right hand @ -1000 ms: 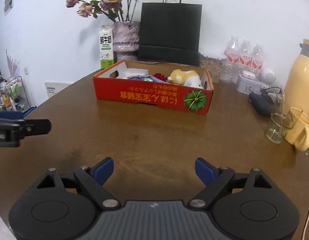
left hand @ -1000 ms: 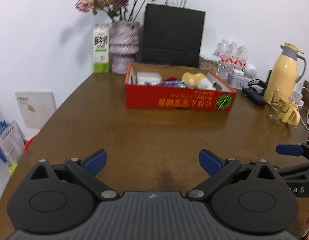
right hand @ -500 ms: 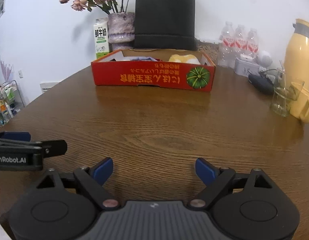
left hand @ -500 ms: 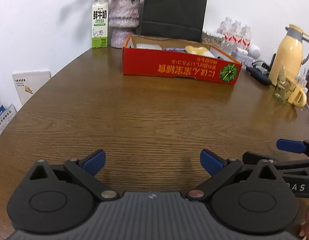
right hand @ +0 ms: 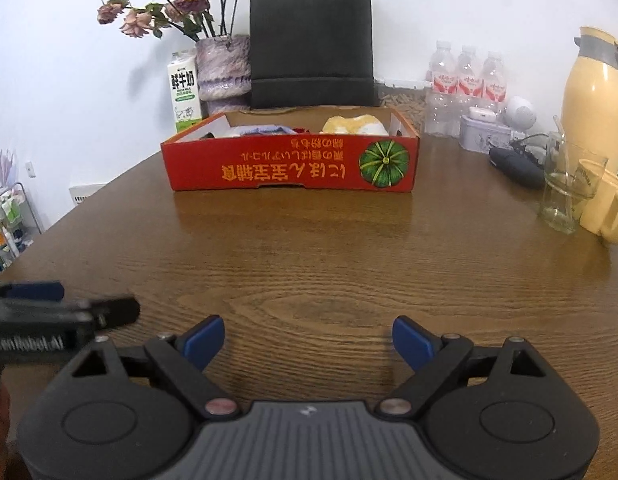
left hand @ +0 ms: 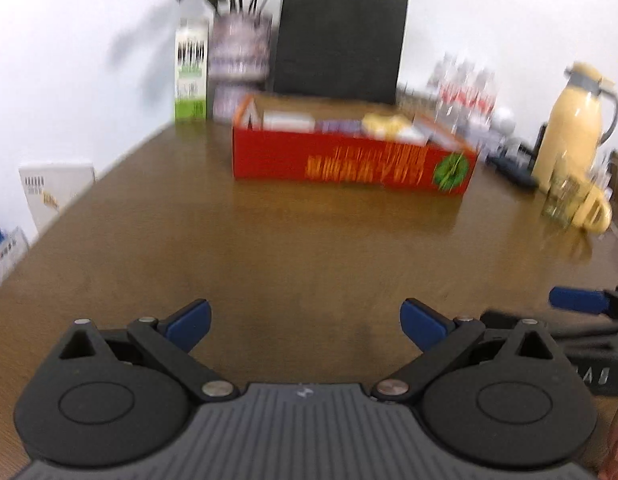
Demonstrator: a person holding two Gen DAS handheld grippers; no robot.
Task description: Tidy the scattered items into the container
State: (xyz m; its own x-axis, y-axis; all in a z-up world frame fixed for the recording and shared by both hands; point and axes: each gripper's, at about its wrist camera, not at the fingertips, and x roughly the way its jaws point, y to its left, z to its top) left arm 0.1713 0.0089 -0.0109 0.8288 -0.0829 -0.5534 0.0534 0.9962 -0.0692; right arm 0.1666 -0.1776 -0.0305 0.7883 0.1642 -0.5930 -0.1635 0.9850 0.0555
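Two handheld tongs, left tongs [left hand: 305, 322] & right tongs [right hand: 308, 340], both released w/ nothing between the blue tips, low over a bare wood table [right hand: 309, 264]. The red box [right hand: 291, 164], already holding a yellow plush toy [right hand: 355, 125] & other bits, sits straight ahead, well apart, long side facing the tongs. No loose items visible on the table; neither hand looks clearly nearer, so tidying seems done

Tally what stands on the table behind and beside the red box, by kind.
Water bottles: 3
Milk carton: 1
Vase: 1
Black bag: 1
Yellow flask: 1
Glass: 1
Yellow mug: 1
Total: 9
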